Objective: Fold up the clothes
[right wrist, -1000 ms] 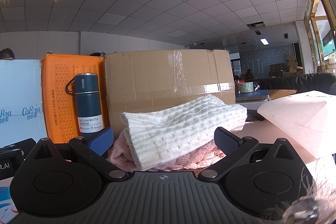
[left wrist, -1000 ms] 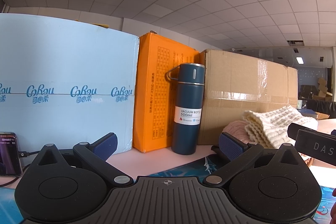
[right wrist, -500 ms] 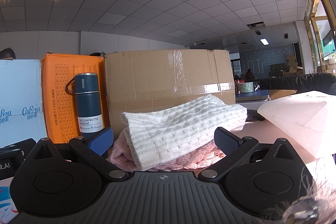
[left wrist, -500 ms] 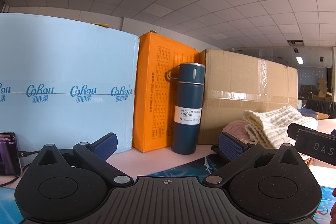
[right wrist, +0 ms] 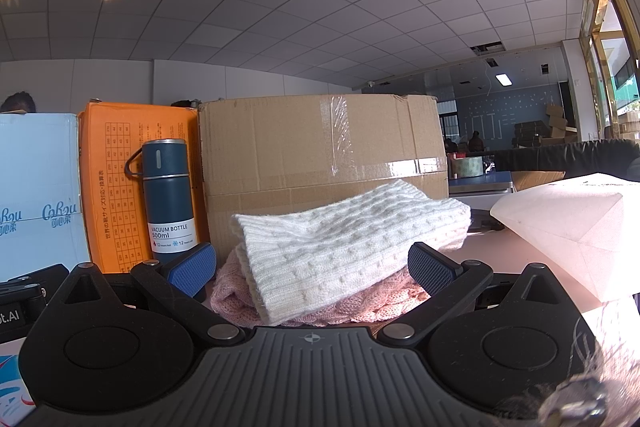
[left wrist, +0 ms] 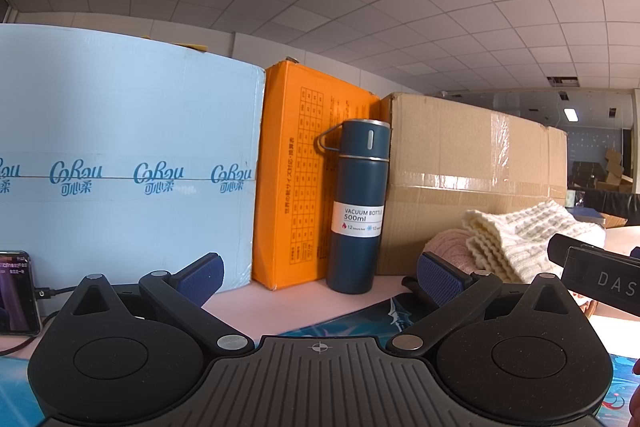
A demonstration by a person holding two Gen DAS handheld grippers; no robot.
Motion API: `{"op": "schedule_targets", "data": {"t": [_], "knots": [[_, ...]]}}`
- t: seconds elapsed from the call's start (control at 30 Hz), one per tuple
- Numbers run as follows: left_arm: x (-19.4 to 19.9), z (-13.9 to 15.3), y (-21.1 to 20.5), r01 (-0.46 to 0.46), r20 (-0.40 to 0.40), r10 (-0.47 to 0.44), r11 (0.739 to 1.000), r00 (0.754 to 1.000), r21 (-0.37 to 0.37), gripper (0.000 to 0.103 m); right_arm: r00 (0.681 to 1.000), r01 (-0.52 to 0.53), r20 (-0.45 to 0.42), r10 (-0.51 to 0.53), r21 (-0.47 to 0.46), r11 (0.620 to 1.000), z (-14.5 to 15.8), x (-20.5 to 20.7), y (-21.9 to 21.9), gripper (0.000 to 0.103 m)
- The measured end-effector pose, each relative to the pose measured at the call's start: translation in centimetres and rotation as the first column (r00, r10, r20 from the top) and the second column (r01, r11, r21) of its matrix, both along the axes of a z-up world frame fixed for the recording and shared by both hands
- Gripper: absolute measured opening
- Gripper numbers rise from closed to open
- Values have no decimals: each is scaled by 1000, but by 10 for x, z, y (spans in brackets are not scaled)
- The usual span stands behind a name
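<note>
Both tongs stand spread wide and hold nothing: the left tongs (left wrist: pixel 318 277) hover low over the pink surface (left wrist: pixel 296 303) with their blue pads far apart, and the right tongs (right wrist: pixel 312 265) are spread the same way, one pad at 9 o'clock and one at 3 o'clock of the folded clothes. Just past the right tongs, at 12 o'clock, a white knit sweater (right wrist: pixel 344 239) lies folded on top of a pink knit garment (right wrist: pixel 360 303), the two stacked on the surface and not touched by either pad as far as can be seen. From the left wrist view the same stack sits at 2 o'clock, near the body of the other gripper. A patterned blue mat (left wrist: pixel 360 319) lies under the left tongs, and a phone (left wrist: pixel 16 293) with a cable lies at 9 o'clock. Farther off at 12 o'clock a dark blue vacuum bottle (left wrist: pixel 358 207) stands upright, and behind it a light blue box (left wrist: pixel 120 163), an orange box (left wrist: pixel 298 187) and a taped cardboard box (left wrist: pixel 472 179) form a row.
</note>
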State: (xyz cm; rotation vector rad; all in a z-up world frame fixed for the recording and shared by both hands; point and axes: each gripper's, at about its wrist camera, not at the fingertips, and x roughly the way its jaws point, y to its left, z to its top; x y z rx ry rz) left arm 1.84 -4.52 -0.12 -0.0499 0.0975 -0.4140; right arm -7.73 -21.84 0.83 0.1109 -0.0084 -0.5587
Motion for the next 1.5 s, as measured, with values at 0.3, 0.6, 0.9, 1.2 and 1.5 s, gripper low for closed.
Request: {"op": "schedule_targets", "data": {"t": [0.3, 0.6, 0.9, 1.2, 1.5], "knots": [[1, 0, 0, 4, -3, -4, 1000, 1000, 0, 103, 1000, 0, 0, 0, -1, 1000, 0, 0, 0, 103], [1, -1, 1, 9, -10, -9, 1000, 1000, -3, 103, 1000, 0, 0, 0, -1, 1000, 0, 0, 0, 103], [1, -1, 2, 13, -14, -13, 1000, 1000, -5, 103, 1000, 0, 0, 0, -1, 1000, 0, 0, 0, 103], [2, -1, 2, 16, -17, -16, 1000, 1000, -6, 103, 1000, 0, 0, 0, -1, 1000, 0, 0, 0, 103], [2, -1, 2, 18, -18, -18, 1000, 1000, -6, 103, 1000, 0, 0, 0, -2, 1000, 0, 0, 1, 103]]}}
